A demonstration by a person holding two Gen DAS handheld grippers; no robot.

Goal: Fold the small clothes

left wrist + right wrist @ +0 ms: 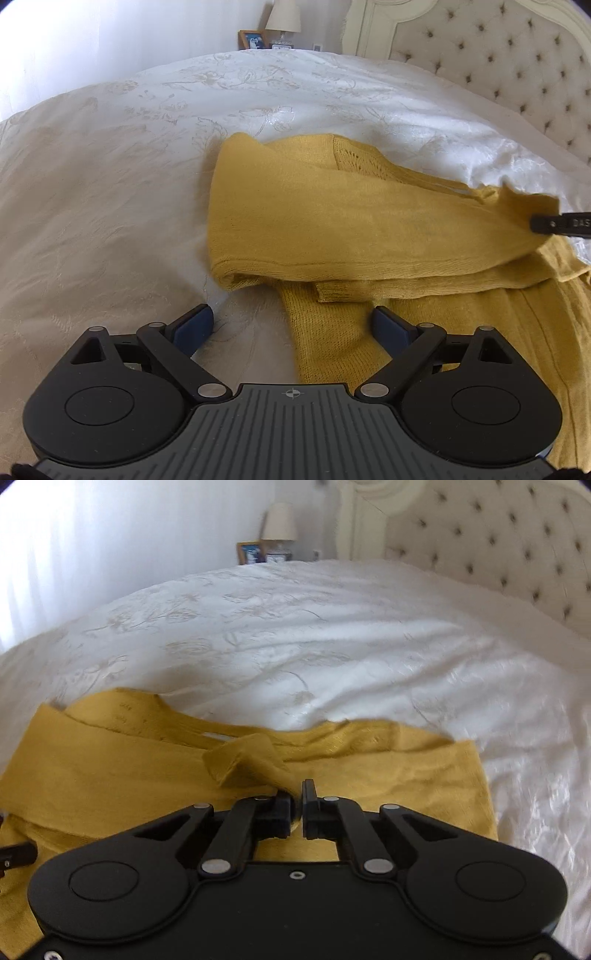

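Note:
A mustard-yellow knit garment (332, 225) lies on the white bedspread (110, 184). Its sleeve is pulled across the body toward the right. My left gripper (291, 325) is open and empty, hovering over the garment's lower left edge. My right gripper (298, 794) is shut on a bunched end of the yellow sleeve (251, 764) and holds it above the garment body (388, 775). The right gripper's tip also shows at the right edge of the left wrist view (561, 223), pinching the fabric. The left gripper's tip (14, 853) shows at the left edge of the right wrist view.
A tufted cream headboard (498, 62) stands at the back right. A nightstand with a lamp (282, 18) and a framed photo (253, 40) stands beyond the bed's far edge. Bare bedspread (295, 646) stretches behind the garment.

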